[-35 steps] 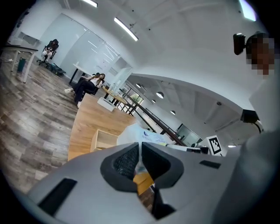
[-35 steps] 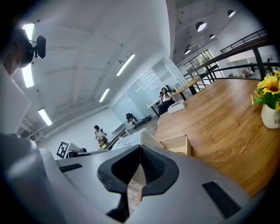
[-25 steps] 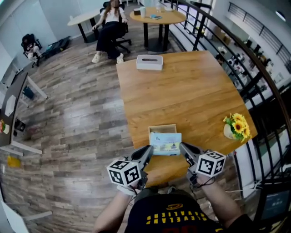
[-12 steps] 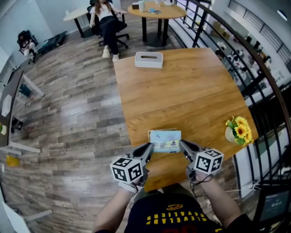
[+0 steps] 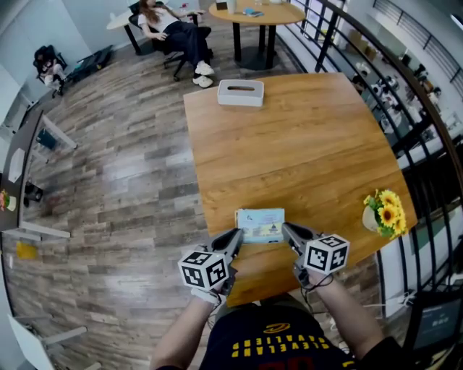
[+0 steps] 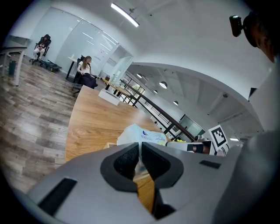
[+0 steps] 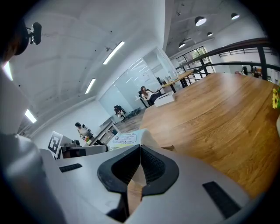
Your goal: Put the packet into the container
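**A:** Since we're short on time, head view first. Where's the packet?

**B:** Packet (image 5: pixel 261 225) hangs just above the tabletop (image 5: pixel 289 144), near its front edge, strung btwn both claws. Left claw (image 5: pixel 236 235) has the packet's left side and right claw (image 5: pixel 285 229) has its right side. Both point forward and inward.

**A:** Anything else on there?

**B:** White tissue box (image 5: pixel 241 93) at the far edge. Yellow flowers (image 5: pixel 386 209) by the right edge. Both are well apart from the packet. Past the tabletop there's a wood floor (image 5: pixel 123 166), a round table (image 5: pixel 255 13), and a person (image 5: pixel 170 25) sitting beside it.

**A:** Left gripper view?

**B:** Jaws are nearly together, w/ a thin bit of the packet's film pinched btwn the pads, so it's gripping. The rest of the packet bulges out past the tips, pale w/ blue print. The corner of a wooden box (image 6: pixel 109 145) shows just left of the jaws, under the packet. Packet sits over the box, but can't tell if it touches. The other claw is at right, marker cube up.

**A:** Right gripper view?

**B:** Jaws are closed tight. The pads meet at the tips w/ the packet's edge caught there. The packet's printed face rises right behind the tips, toward the left. The box corner pokes out just right of the jaws, low on the tabletop. Left claw is at far left. Tissue box is tiny at the far end.
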Motion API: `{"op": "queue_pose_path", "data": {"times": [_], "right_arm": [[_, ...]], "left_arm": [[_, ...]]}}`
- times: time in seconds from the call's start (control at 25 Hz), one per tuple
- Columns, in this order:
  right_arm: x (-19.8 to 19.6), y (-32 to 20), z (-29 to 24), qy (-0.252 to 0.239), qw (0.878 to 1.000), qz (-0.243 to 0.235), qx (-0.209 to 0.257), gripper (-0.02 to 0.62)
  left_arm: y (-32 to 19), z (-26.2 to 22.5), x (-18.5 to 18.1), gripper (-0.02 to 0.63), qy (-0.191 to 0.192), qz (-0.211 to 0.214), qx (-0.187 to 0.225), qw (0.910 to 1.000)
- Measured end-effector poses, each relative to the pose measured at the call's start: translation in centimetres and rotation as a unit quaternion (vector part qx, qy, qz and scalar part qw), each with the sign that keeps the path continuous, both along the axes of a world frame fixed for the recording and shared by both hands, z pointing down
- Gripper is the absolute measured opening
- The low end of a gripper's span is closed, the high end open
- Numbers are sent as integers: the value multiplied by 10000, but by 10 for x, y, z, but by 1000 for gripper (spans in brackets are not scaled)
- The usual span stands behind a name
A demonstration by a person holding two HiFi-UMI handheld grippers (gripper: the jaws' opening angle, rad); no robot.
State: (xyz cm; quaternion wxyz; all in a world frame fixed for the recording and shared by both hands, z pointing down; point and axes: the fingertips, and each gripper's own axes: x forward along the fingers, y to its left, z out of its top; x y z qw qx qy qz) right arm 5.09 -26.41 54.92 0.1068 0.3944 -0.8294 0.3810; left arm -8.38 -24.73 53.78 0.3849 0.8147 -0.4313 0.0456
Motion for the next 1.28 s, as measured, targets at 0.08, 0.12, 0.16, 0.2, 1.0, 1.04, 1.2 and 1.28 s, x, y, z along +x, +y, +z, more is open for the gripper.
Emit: {"op": "queue_pose_path", "data": {"times": [0.08, 0.12, 0.16, 0.2, 1.0, 1.04, 1.2, 1.28], "right_arm": [[1, -2, 5, 29, 10000, -16, -29, 12], [1, -3, 7, 51, 10000, -28, -37, 12], [1, -3, 10, 77, 10000, -44, -45, 12], [0, -4, 12, 107, 9999, -61, -57, 12], [-1, -9, 45, 456, 9987, -147, -163, 12], [-1, -9, 46, 472, 9986, -147, -164, 12], [1, -7, 51, 533, 9983, -145, -194, 12], [1, -6, 54, 590, 9979, -153, -205, 12]], "left_arm": [[-1, 5, 1, 25, -28, 6, -46, 10000], [-2, 8, 1, 25, -47, 9, -70, 10000], [-3, 11, 1, 25, -64, 9, -92, 9999], [-4, 14, 1, 25, -79, 10, -113, 9999], [-7, 48, 2, 25, -485, 250, -355, 9979], [-7, 49, 3, 25, -516, 277, -357, 9976], [-6, 53, 5, 25, -629, 374, -369, 9966], [-5, 55, 6, 25, -671, 409, -384, 9962]]}}
